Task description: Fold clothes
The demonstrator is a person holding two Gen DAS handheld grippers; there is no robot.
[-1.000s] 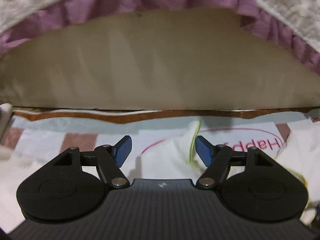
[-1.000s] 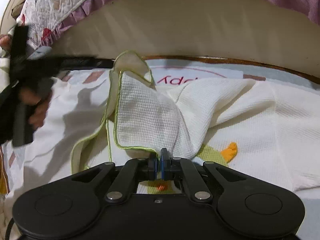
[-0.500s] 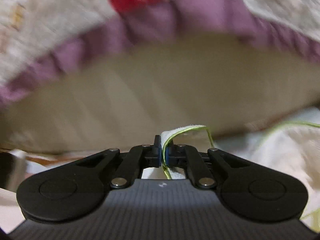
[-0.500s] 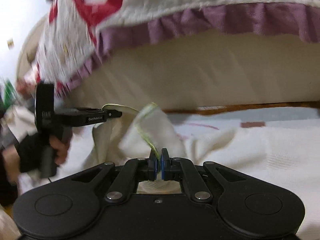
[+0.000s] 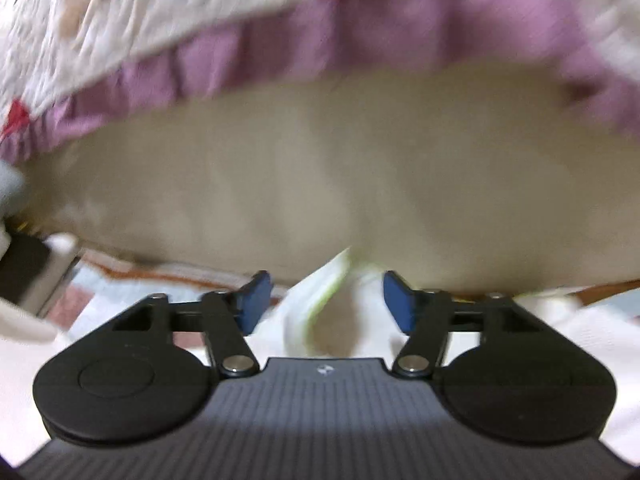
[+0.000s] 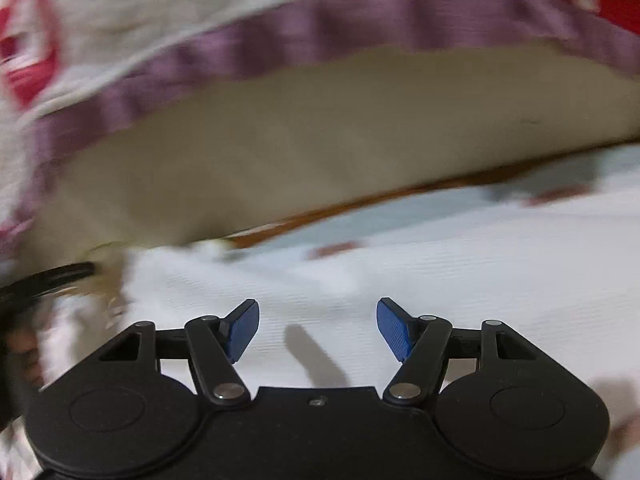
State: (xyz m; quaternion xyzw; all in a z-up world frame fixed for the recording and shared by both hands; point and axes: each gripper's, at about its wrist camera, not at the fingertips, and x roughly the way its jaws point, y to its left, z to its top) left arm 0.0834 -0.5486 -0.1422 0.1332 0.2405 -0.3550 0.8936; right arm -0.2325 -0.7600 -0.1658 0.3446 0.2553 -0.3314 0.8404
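A white waffle-weave garment with green trim (image 5: 320, 300) lies on the mat; a bunched corner of it stands loose between the open jaws of my left gripper (image 5: 326, 300). In the right wrist view the same white garment (image 6: 400, 272) spreads flat under my right gripper (image 6: 318, 328), which is open and empty just above the cloth. The left gripper's arm (image 6: 44, 276) shows dark at the far left of the right wrist view. Both views are motion-blurred.
A beige bed base (image 5: 340, 176) rises just behind the mat, with a quilt with a purple ruffle (image 5: 360, 40) hanging over it. A patterned play mat with a brown border (image 6: 360, 204) lies under the garment.
Both grippers were shut on the garment's green-trimmed edge half a second ago; both have opened and let it go. The cloth has dropped onto the mat.
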